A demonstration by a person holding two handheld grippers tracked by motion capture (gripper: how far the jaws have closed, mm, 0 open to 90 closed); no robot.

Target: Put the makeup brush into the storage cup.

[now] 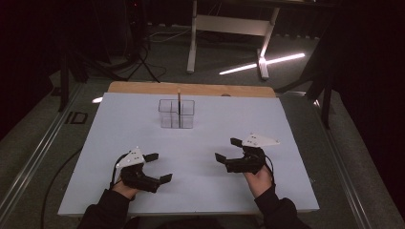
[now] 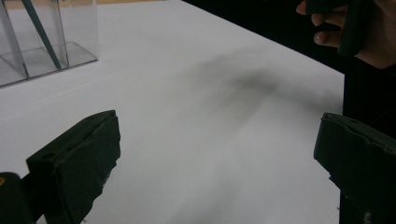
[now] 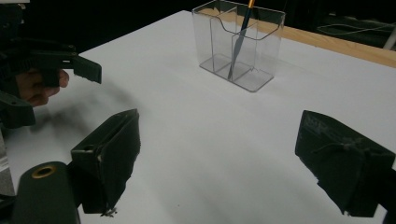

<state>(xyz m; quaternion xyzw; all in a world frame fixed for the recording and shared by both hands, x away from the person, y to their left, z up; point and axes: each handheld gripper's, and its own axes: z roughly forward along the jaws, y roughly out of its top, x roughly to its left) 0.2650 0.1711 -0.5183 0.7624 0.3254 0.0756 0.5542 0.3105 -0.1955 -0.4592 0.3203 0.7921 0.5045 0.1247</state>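
A clear divided holder (image 1: 176, 114) stands at the far middle of the white bench (image 1: 119, 143), one pencil (image 1: 179, 101) upright inside. Left gripper (image 1: 158, 167) and right gripper (image 1: 228, 149) hover nearer, both spread, empty.

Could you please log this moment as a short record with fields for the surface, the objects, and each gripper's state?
surface: white table, with a wooden edge at the far side
container: clear plastic organizer with compartments, standing upright toward the far middle of the table
contents: one paintbrush leaning in the organizer, handle tip up
left gripper: open, empty, low over the near left of the table
right gripper: open, empty, low over the near right of the table
contact: neither gripper touches the organizer
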